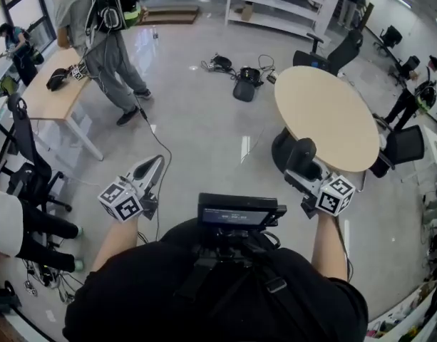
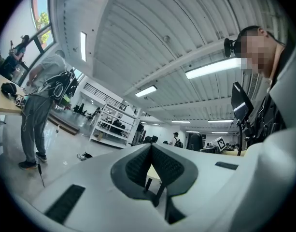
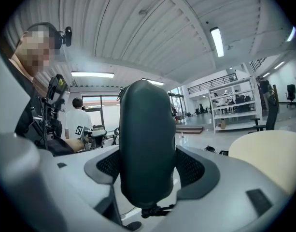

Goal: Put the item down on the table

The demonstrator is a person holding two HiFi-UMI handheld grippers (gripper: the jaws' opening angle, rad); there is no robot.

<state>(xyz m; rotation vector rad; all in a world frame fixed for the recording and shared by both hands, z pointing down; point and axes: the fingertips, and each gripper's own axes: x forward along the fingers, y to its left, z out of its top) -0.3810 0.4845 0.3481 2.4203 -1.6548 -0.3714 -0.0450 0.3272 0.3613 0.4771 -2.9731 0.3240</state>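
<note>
My right gripper (image 1: 304, 165) is shut on a dark, rounded oblong item (image 1: 302, 153), which stands upright between the pads. It hangs beside the near left edge of the round beige table (image 1: 325, 112), over the floor. In the right gripper view the item (image 3: 147, 149) fills the gap between the jaws of that gripper (image 3: 148, 170), and the table (image 3: 275, 153) lies to its right. My left gripper (image 1: 152, 167) is held over the floor at the left. Its pads meet with nothing between them, as the left gripper view also shows of this gripper (image 2: 151, 151).
A person (image 1: 104, 41) stands by a rectangular wooden desk (image 1: 50, 91) at the far left. Black office chairs (image 1: 331, 52) ring the round table, and another chair (image 1: 26, 169) stands at my left. Bags and cables (image 1: 243, 77) lie on the floor; white shelving (image 1: 275, 6) lines the back.
</note>
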